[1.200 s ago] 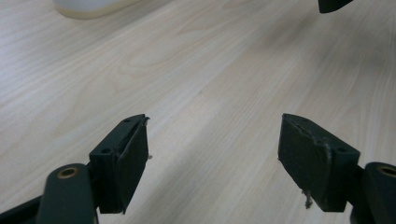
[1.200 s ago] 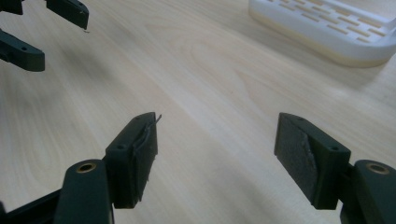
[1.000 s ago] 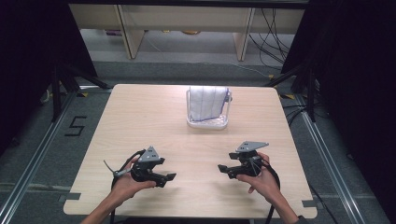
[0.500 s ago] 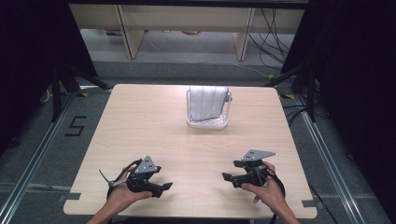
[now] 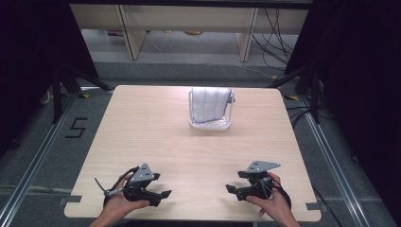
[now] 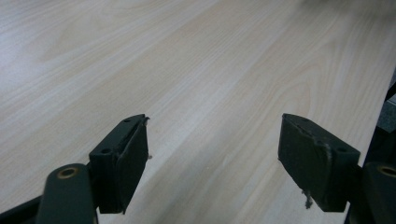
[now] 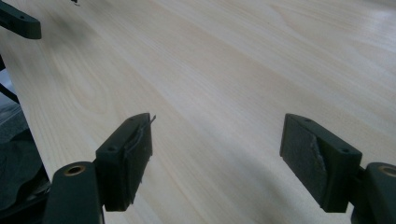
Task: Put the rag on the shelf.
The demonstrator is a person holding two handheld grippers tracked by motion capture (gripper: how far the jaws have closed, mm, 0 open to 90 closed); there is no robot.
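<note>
The cloth is the thing I am after. It is white with thin lines on it, and it hangs folded over the top edge of a little white rack. The rack stands on the far half of the table, near the middle, well apart from both of my hands.

I think the cloth is soft and very light. It will bend and sag when I lift it, and it will not break. It could slip if I hold only a thin bit, so I would pinch it where it folds over the rack's top edge, or at a hanging corner, and take a good thick bite of it. The rack looks light too, so it may tip or slide if I pull the cloth sideways. Lifting straight up seems safer to me.

My left gripper sits low at the near edge of the table, and its jaws are spread wide with nothing between them. I see only bare wood past its pads. My right gripper is at the near edge on the other side. Its jaws have just been opening, they now stand wide, and nothing is between them either
</note>
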